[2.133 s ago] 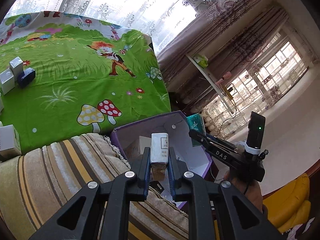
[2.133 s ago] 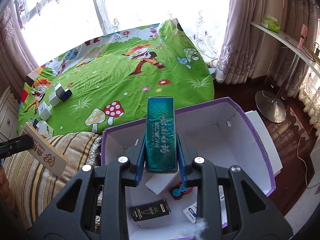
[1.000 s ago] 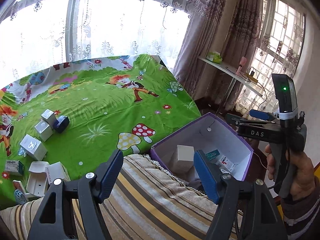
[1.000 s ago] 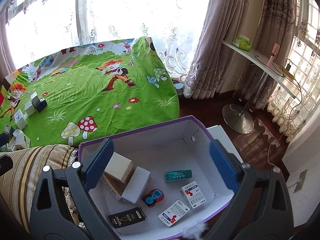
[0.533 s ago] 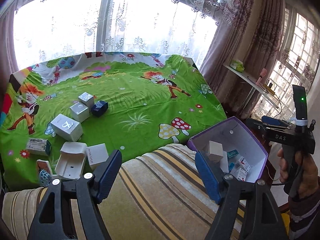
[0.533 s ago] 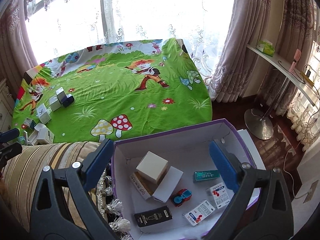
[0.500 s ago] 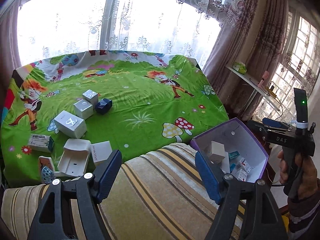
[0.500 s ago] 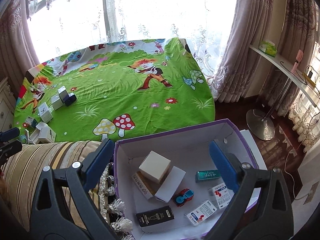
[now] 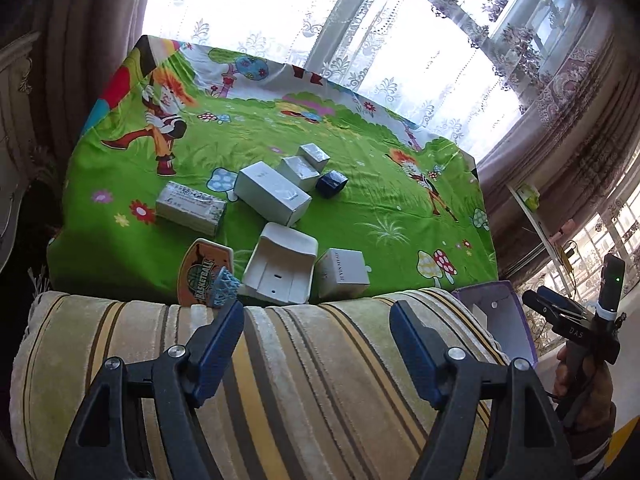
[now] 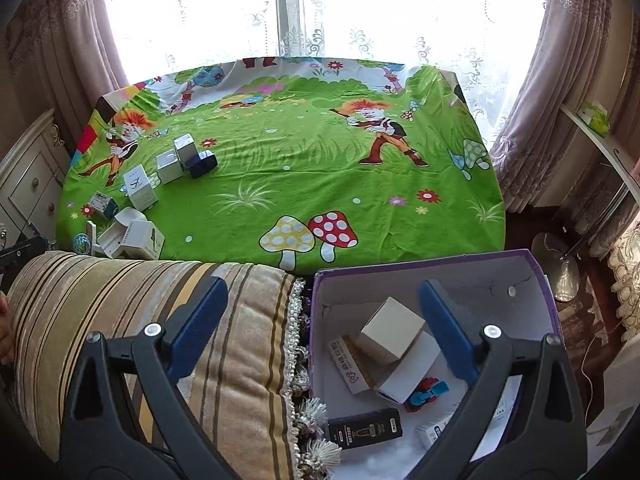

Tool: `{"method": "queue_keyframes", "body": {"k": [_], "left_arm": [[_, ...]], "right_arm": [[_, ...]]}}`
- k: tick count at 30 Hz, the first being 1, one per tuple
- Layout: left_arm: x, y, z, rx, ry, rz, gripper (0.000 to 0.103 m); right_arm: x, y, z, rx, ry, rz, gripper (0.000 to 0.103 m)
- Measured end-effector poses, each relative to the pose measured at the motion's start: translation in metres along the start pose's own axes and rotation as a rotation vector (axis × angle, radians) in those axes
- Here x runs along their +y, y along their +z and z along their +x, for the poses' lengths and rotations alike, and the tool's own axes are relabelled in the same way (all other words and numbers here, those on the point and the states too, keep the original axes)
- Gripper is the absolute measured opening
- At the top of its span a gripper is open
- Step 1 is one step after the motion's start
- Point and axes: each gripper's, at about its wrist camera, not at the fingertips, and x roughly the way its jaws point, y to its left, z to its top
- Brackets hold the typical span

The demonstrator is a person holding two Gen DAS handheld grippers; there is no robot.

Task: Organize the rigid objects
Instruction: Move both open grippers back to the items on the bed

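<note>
A green cartoon-print sheet (image 10: 280, 184) covers the bed below lace-curtained windows, and a cluster of small boxes (image 9: 276, 196) lies on its left part, well apart from the purple box (image 10: 532, 276) beside a striped cushion (image 10: 132, 312). The left gripper (image 9: 316, 344) and right gripper (image 10: 320, 320) both gape wide, empty, over that cushion.

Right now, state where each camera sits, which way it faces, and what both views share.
Left wrist: on the open left gripper, facing over the striped cushion at loose boxes; a hand holds the right gripper.
Right wrist: on the open right gripper, facing the purple box.
Shared: green sheet, cushion, navy box, purple box.
</note>
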Motion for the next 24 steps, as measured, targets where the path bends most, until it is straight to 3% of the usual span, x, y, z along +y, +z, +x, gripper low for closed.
{"method": "queue_keyframes", "body": {"k": [10, 19, 24], "left_arm": [[0.031, 0.009, 0.024, 0.121, 0.096, -0.054, 0.073], [0.031, 0.021, 0.06, 0.242, 0.168, 0.058, 0.061], [0.035, 0.023, 0.078, 0.295, 0.201, 0.08, 0.05]], "right_arm": [[0.052, 0.008, 0.014, 0.065, 0.148, -0.082, 0.097], [0.124, 0.014, 0.032, 0.148, 0.293, -0.227, 0.097], [0.157, 0.02, 0.047, 0.159, 0.279, -0.316, 0.097]]}}
